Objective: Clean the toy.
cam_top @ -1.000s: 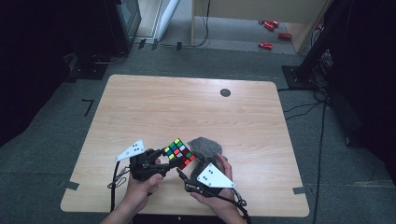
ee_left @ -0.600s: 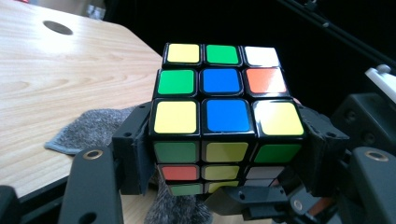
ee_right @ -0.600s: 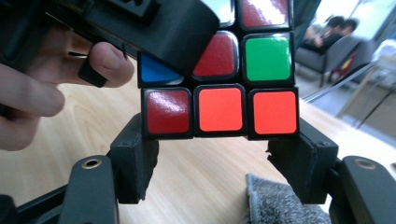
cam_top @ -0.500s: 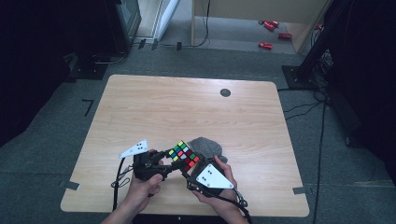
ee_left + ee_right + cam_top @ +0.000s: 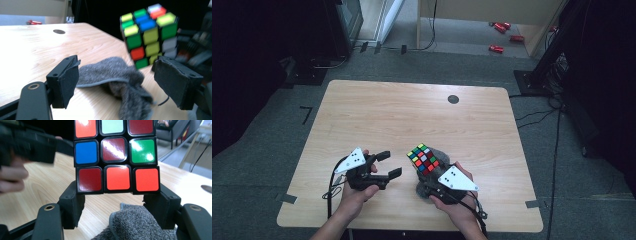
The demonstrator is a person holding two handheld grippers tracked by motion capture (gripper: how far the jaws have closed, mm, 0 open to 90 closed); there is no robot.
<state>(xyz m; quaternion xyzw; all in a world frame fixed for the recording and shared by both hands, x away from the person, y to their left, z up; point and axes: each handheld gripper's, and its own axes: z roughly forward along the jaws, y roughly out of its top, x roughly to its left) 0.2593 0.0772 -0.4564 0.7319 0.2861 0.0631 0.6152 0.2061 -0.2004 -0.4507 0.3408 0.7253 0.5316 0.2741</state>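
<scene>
Right hand-held gripper (image 5: pixel 428 167) pinched the puzzle cube (image 5: pixel 423 159) by its lower layer, one pad on either side, as seen in the right gripper view, where the cube (image 5: pixel 116 156) showed a face of red, orange, blue, green and pale squares. Cube was held off the tabletop (image 5: pixel 412 115), above the grey cloth (image 5: pixel 439 155) that lay crumpled near the front edge, somewhat right of the middle. In the left gripper view the cloth (image 5: pixel 117 75) lay in a heap on the wood with the cube (image 5: pixel 150 35) raised over its far side.

Left hand-held gripper (image 5: pixel 389 164) stood apart from the cube, to its left along the front edge, jaws spread with nothing between them; they had just been opening further. Its pads framed the cloth and cube from a distance without touching either.

Small dark round spot (image 5: pixel 453 99) sat on the tabletop near the far right corner
</scene>
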